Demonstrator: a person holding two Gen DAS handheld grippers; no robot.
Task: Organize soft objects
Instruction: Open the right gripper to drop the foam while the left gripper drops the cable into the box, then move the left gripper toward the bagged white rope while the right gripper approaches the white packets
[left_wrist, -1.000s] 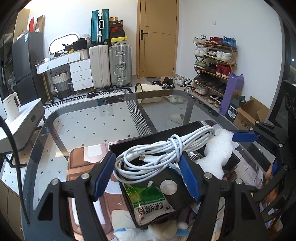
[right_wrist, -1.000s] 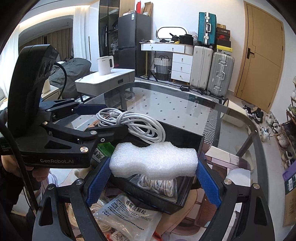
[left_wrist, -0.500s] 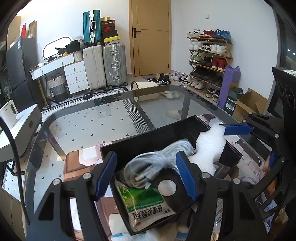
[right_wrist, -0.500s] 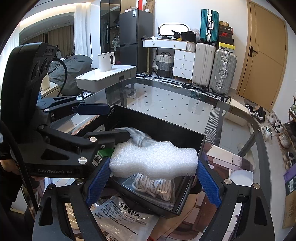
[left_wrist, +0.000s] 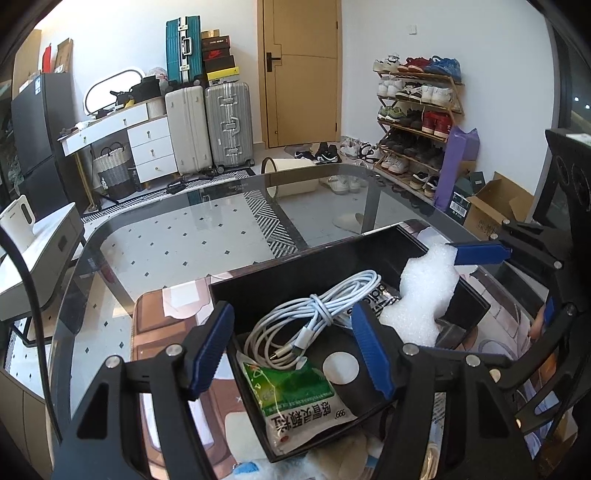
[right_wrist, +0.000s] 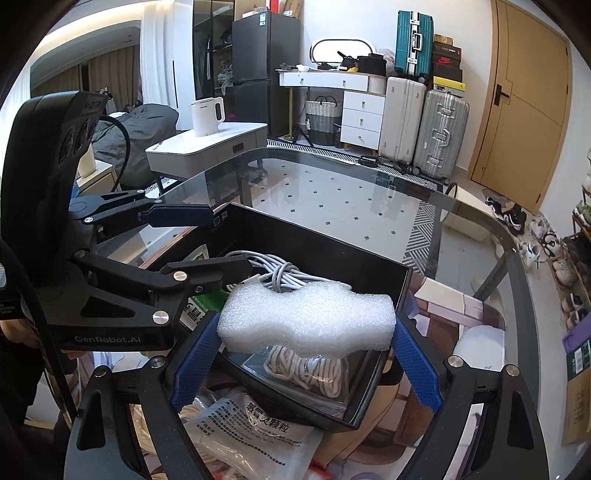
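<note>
Risk sits first with the left gripper (left_wrist: 295, 347): its jaws stand apart and empty over the near end of the black box (left_wrist: 469, 295), straddling the near-left wall, and a careless withdrawal could snag the coiled white cable (left_wrist: 314, 317) lying loose inside, or nudge the green sachet (left_wrist: 295, 391) that overhangs the near wall. Further right, the right gripper (right_wrist: 306, 350) is clamped end to end on the white foam block (right_wrist: 306, 319), held just above the box; letting go too high could bounce so light a piece off the bagged rope (right_wrist: 314, 369) beneath or over the rim. A printed packet (right_wrist: 258, 439) waits outside the box, under that gripper. All this rests on a glass table (left_wrist: 166, 243), slick enough, I judge, for the box to slide if knocked. Beyond, left to right: fridge, white dresser, suitcases (left_wrist: 207, 125), a wooden door, a shoe rack (left_wrist: 417, 122).
</note>
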